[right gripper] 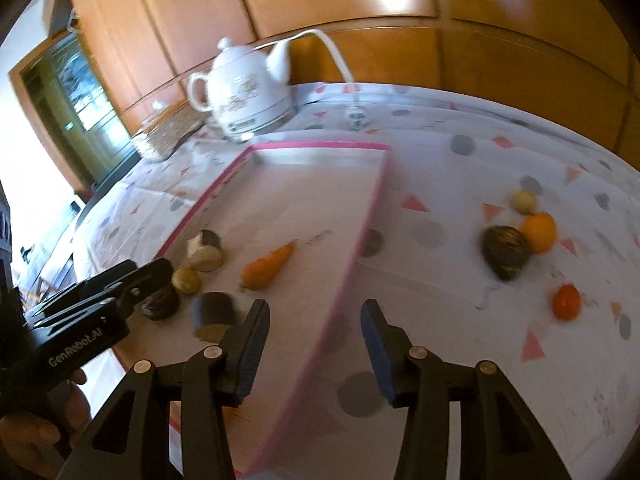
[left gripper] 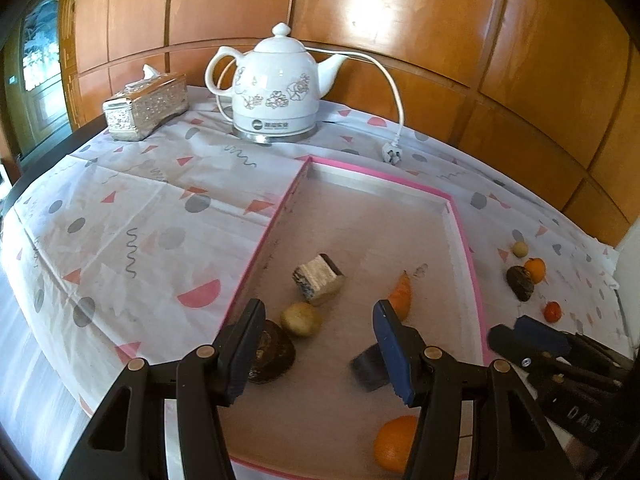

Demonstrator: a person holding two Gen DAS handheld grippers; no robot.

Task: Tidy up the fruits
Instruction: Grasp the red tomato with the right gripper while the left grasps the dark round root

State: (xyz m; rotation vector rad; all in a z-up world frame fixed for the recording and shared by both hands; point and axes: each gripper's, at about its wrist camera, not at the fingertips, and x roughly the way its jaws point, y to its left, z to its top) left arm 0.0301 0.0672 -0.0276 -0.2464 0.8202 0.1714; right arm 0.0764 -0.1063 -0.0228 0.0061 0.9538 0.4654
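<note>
A pink-rimmed tray (left gripper: 464,236) holds a carrot (left gripper: 401,295), a yellow round fruit (left gripper: 301,319), a dark brown fruit (left gripper: 272,352), a grey-white block (left gripper: 318,278), a dark block (left gripper: 370,366) and an orange (left gripper: 394,444). My left gripper (left gripper: 316,356) is open and empty above the tray's near part. Right of the tray on the cloth lie a dark fruit (right gripper: 506,252), an orange (right gripper: 540,232), a pale small fruit (right gripper: 525,201) and a small red-orange fruit (right gripper: 566,301). My right gripper (right gripper: 314,354) is open and empty over the tray's right rim (right gripper: 360,248).
A white electric kettle (left gripper: 276,88) with its cord and plug (left gripper: 392,152) stands behind the tray. A silver tissue box (left gripper: 146,110) is at the back left. Wooden panelling closes the back. A patterned cloth (left gripper: 120,220) covers the table.
</note>
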